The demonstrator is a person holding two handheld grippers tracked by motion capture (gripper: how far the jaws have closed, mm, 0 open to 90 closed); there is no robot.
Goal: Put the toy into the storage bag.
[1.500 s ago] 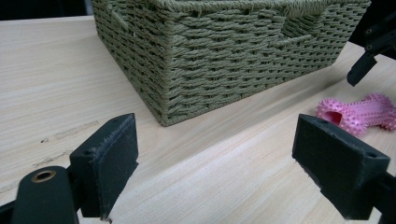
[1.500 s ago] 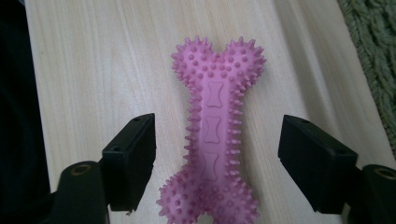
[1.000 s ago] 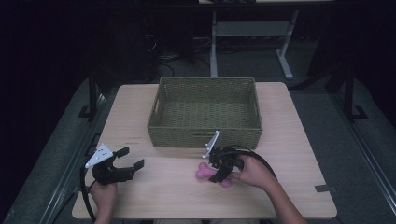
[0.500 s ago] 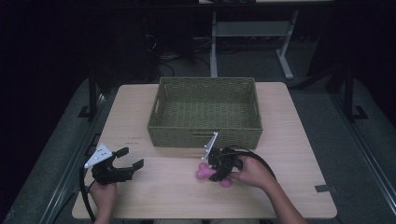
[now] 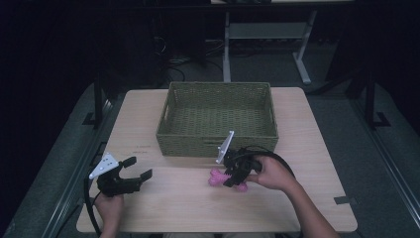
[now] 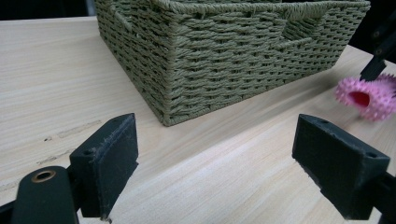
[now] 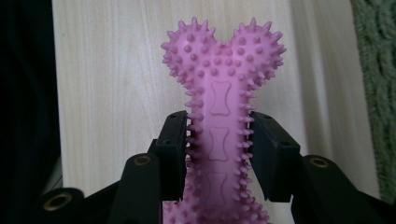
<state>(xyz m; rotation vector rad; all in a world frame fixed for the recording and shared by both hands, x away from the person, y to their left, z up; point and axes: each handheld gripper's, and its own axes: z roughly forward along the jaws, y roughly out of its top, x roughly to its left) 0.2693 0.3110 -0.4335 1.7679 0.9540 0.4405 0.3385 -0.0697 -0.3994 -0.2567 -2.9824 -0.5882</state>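
A pink spiky bone-shaped toy (image 7: 223, 93) is clamped at its shaft between the two black pads of my right gripper (image 7: 219, 140), knobbed end pointing away. In the high view my right gripper (image 5: 232, 174) holds the toy (image 5: 216, 178) just above the table, close in front of the green woven basket (image 5: 218, 139). My left gripper (image 5: 138, 167) rests at the table's left front, jaws wide apart with nothing between them. In the left gripper view the left gripper (image 6: 229, 172) faces the basket's corner (image 6: 224, 56), and the toy (image 6: 369, 95) appears at far right.
The light wooden table (image 5: 173, 203) has bare surface between the two hands and to the basket's left and right. The basket sits at the table's middle back and looks empty. A metal stand (image 5: 233, 29) is on the dark floor beyond.
The right gripper's jaws have shut on the pink toy and the hand has risen slightly with it. The left gripper has stayed where it was.
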